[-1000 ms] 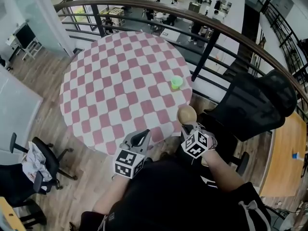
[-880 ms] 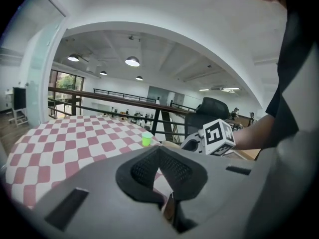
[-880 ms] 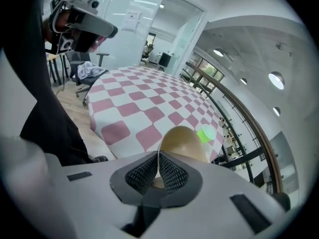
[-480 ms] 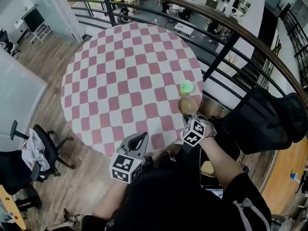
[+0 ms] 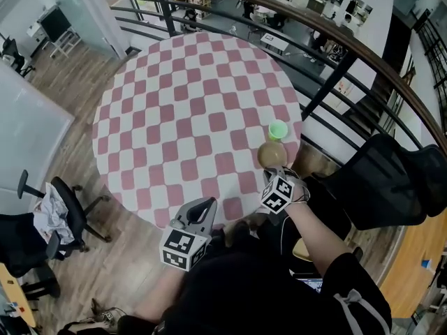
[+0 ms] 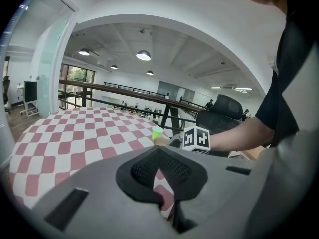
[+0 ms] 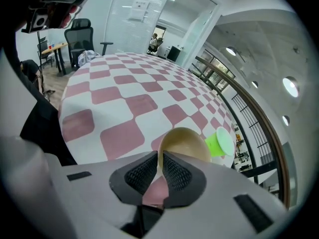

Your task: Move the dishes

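Note:
A tan bowl (image 5: 271, 155) hangs by its near rim in my right gripper (image 5: 271, 176), which is shut on it, over the right edge of the round pink-and-white checked table (image 5: 174, 117). In the right gripper view the bowl (image 7: 183, 142) tilts up from the pads of that gripper (image 7: 160, 171), right beside a green cup (image 7: 219, 143). The green cup (image 5: 278, 130) stands just beyond the bowl. Whether the bowl touches the cloth I cannot tell. My left gripper (image 5: 207, 204) is shut and holds nothing at the table's near edge; in its own view it (image 6: 159, 151) faces the cup (image 6: 157, 132).
A dark railing (image 5: 314, 26) curves round the far side of the table above a lower floor. A black office chair (image 5: 391, 176) stands at the right, and another chair with a white bag (image 5: 52, 218) at the left. A glass wall (image 5: 28, 128) runs along the left.
My right gripper has carried the bowl from beyond the table's edge in over the cloth and lower, up to the green cup. The left gripper has sunk a little.

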Demonstrator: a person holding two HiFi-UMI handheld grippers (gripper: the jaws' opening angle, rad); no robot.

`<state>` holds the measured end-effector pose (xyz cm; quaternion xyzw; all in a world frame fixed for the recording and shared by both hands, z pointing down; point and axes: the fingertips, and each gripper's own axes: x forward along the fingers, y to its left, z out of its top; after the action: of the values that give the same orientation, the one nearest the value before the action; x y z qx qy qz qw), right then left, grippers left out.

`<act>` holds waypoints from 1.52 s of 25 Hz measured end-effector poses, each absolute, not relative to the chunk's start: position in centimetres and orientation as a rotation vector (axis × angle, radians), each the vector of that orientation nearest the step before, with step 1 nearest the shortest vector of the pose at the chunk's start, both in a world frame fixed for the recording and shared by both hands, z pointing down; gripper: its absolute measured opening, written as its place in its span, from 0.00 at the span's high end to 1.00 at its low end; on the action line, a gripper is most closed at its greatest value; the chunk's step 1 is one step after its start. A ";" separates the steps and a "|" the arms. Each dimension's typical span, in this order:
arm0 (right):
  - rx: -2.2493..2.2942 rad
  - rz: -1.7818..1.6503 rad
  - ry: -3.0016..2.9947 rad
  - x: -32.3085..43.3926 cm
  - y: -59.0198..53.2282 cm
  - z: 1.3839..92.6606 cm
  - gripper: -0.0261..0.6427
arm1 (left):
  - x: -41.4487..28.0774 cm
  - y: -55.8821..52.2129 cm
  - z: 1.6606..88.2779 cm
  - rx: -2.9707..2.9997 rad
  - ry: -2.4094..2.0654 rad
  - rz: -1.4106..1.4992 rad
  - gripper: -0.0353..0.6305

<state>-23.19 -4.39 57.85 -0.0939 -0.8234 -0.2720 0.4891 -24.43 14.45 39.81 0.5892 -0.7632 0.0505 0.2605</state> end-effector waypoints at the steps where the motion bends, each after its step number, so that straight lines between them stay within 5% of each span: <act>1: -0.214 -0.651 -2.018 -23.3 -4.1 57.5 0.92 | -24.5 14.7 39.6 1.598 -2.069 0.134 0.95; 5: -0.129 -0.581 -2.135 -22.6 -2.2 53.8 0.82 | -23.4 15.9 38.8 1.639 -2.032 0.080 0.95; 14: 0.011 0.044 -2.588 -14.3 7.8 42.3 0.84 | -19.6 13.9 37.7 1.981 -1.847 0.080 0.95; 38: 0.754 0.314 -2.858 13.8 14.1 30.1 0.90 | 5.9 10.8 29.1 2.511 -1.378 0.112 0.95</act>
<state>13.78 14.08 30.09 0.2526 -0.9581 0.1051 0.0845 5.90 10.82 29.15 0.8677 -0.4762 0.0387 0.1370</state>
